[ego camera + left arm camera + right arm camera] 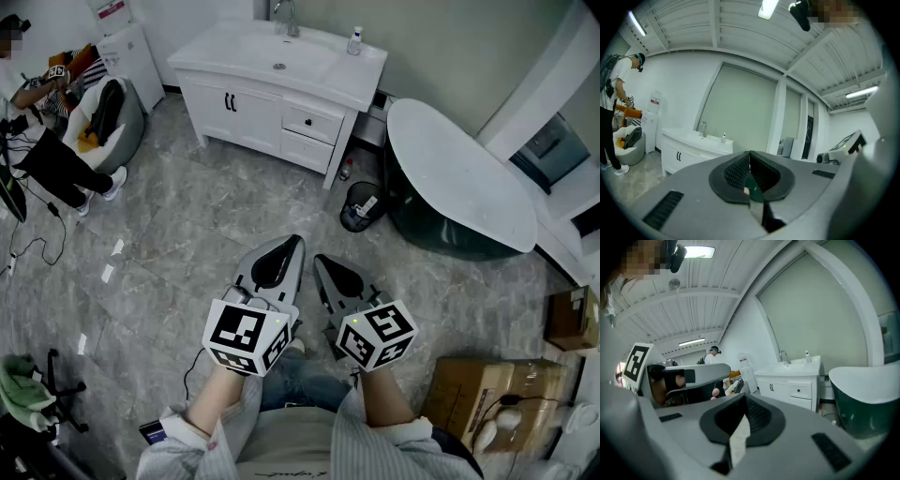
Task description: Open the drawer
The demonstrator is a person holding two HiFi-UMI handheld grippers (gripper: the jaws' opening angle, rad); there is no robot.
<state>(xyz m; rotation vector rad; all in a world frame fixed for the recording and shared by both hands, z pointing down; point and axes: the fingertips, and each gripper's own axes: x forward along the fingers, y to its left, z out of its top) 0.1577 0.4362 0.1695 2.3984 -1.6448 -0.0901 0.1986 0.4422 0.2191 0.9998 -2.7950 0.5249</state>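
Note:
A white vanity cabinet with a sink stands at the far wall. On its right side are two drawers, the upper drawer with a dark knob and the lower drawer beneath it, both closed. My left gripper and right gripper are held side by side over the grey floor, well short of the cabinet, both shut and empty. In the left gripper view the jaws meet at my left gripper, with the vanity far off. The right gripper view shows my right gripper and the upper drawer.
A dark-green bathtub with a white rim stands right of the vanity, a black bin between them. Cardboard boxes lie at the lower right. A person sits by a beanbag at the far left. A soap bottle stands on the counter.

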